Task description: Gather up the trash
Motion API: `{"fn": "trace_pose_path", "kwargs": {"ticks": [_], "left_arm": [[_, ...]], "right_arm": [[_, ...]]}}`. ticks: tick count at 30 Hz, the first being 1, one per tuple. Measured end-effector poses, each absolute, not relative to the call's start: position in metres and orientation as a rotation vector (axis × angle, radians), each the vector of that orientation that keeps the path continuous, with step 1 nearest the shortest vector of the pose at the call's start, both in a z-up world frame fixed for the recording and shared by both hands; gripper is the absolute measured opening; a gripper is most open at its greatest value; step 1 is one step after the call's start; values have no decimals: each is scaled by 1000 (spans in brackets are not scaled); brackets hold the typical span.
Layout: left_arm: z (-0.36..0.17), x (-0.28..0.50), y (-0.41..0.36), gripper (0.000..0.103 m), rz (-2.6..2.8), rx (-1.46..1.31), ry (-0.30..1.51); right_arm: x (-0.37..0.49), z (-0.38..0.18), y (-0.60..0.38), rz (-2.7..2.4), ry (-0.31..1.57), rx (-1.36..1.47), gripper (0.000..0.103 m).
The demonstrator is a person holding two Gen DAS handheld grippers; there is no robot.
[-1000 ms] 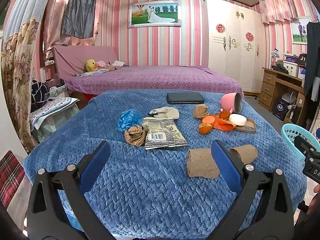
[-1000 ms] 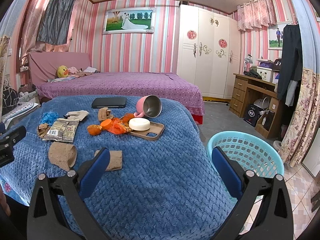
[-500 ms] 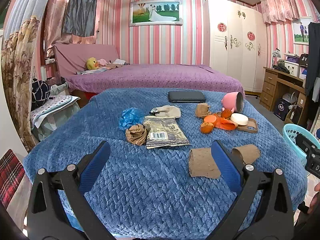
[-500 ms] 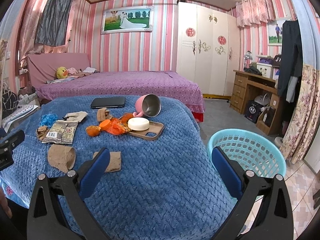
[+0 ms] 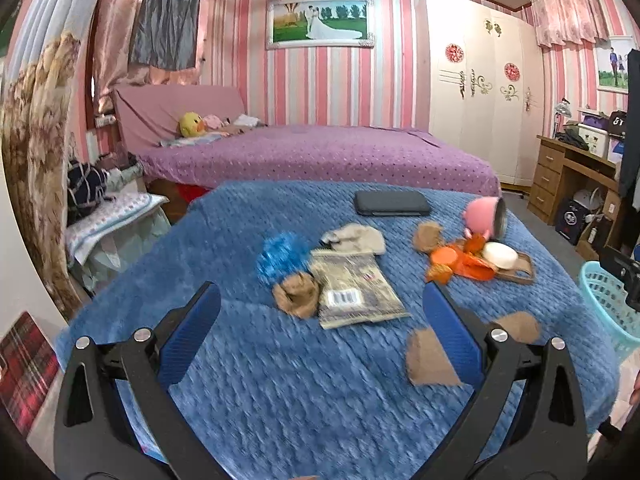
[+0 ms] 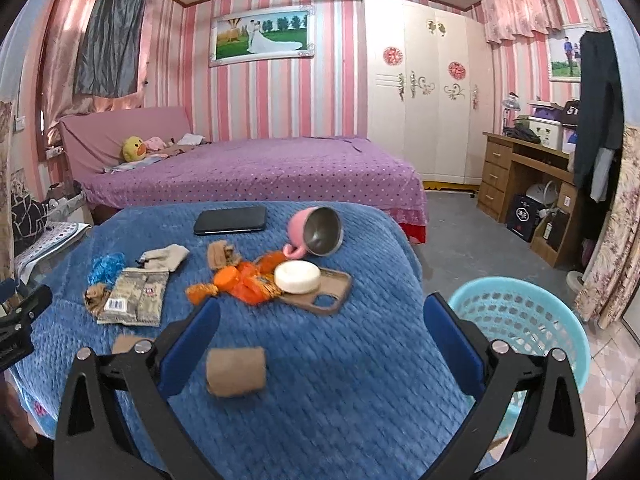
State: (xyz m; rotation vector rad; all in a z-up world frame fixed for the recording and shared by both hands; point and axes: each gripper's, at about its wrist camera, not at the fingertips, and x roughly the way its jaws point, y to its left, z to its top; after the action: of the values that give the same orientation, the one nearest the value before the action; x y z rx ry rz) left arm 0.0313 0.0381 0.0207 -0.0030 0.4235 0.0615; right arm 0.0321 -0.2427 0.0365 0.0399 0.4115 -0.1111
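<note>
Both hand-held tools hang above the near edge of a table draped in a blue quilted plush blanket (image 6: 360,380), and each has its blue-padded jaws spread wide with nothing between them. The left gripper (image 5: 320,312) faces the litter at the middle of the blanket: a flat printed foil snack wrapper with a barcode (image 5: 356,292), a crumpled brown paper wad (image 5: 298,298) touching its left edge, and a scrunched blue plastic film (image 5: 282,256) just behind that wad. A pale crumpled tissue-like scrap (image 5: 354,238) lies behind the wrapper. Nearer the right jaw sits a flat brown cardboard piece (image 5: 426,360), partly hidden by the pad (this view is motion-blurred).

The right gripper (image 6: 320,320) looks over a squashed brown cardboard tube (image 6: 236,372) lying close in front of its left pad. Farther back are bright orange crinkled wrappers (image 6: 240,284), touching a tan phone case (image 6: 332,296) that carries a round white bar (image 6: 298,276). A pink metal-lined cup (image 6: 316,234) lies tipped on its side behind them, and a dark flat tablet (image 6: 231,220) rests near the far edge. A light blue plastic mesh basket (image 6: 520,320) stands on the floor just right of the table
</note>
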Motion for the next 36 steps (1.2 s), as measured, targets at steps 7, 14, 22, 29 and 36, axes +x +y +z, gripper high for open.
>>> {"fn": "trace_pose_path", "kwargs": {"ticks": [7, 14, 22, 29, 36], "left_arm": [[3, 53, 58, 98, 90, -27, 480], [-8, 63, 62, 98, 100, -6, 515], [-16, 67, 56, 98, 74, 23, 538], [-21, 72, 60, 98, 70, -5, 564], [-22, 72, 53, 98, 66, -2, 561]], "right_arm": [[52, 6, -233, -108, 458, -16, 99], [67, -23, -230, -82, 544, -27, 99], [75, -41, -206, 18, 600, -46, 99], [89, -52, -195, 76, 657, -44, 77], [89, -49, -198, 145, 654, -28, 53]]}}
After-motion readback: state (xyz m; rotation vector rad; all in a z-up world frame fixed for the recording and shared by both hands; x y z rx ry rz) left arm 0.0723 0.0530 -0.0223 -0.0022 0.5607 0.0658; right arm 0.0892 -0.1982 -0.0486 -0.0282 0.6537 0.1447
